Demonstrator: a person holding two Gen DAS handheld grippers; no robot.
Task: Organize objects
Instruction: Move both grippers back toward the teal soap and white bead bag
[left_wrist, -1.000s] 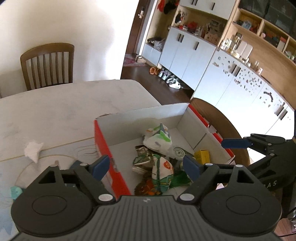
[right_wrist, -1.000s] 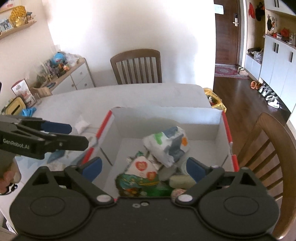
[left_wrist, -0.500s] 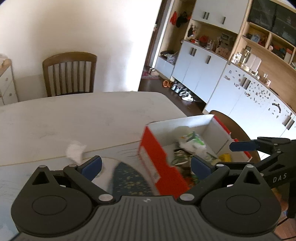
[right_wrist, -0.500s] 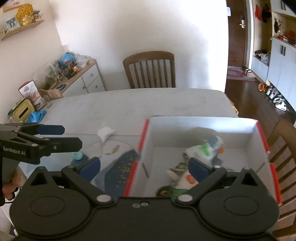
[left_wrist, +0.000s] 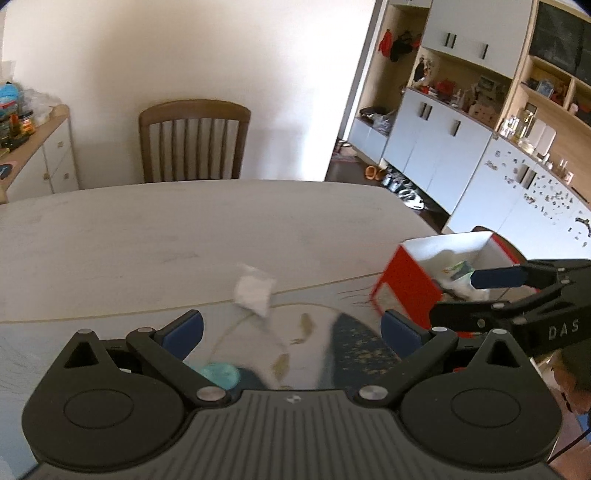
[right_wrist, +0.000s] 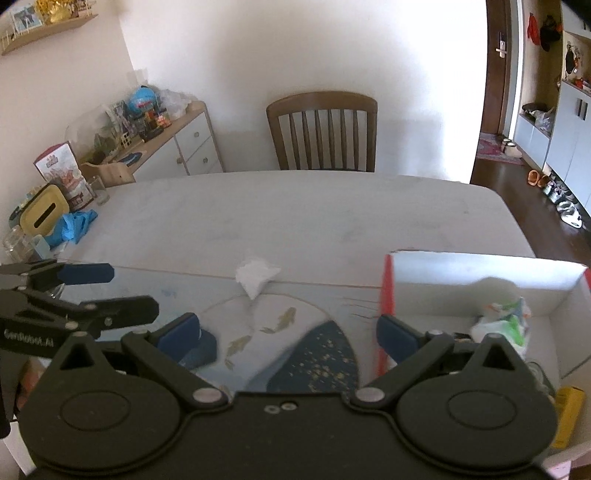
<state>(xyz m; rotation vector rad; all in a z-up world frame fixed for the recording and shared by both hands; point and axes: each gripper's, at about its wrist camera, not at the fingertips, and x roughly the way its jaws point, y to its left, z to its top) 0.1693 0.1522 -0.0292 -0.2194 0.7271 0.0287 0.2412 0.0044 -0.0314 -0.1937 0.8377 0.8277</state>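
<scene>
A: How do the left gripper's (left_wrist: 291, 330) fingers stand?
B: Spread wide, nothing between them. A crumpled white tissue (left_wrist: 254, 290) lies on the table (left_wrist: 147, 236) just ahead of the gap, a little nearer the left finger than the right.
A: And the box?
B: The red and white cardboard box (left_wrist: 410, 284) sits beyond the right fingertip, off to its outer side, with packets inside. A small turquoise object (left_wrist: 221, 373) lies close under the left finger.
A: What about the right gripper (right_wrist: 288, 332)?
B: Also fully open and empty. The tissue (right_wrist: 255, 276) is ahead of its gap, toward the left finger. The box (right_wrist: 480, 273) starts right at the right fingertip and runs outward; a green and white packet (right_wrist: 502, 321) lies in it beyond that finger, and a yellow carton (right_wrist: 569, 410) near the lower corner.
A: Are the grippers touching?
B: No, they are apart, side by side over the patterned mat (right_wrist: 314, 354).
</scene>
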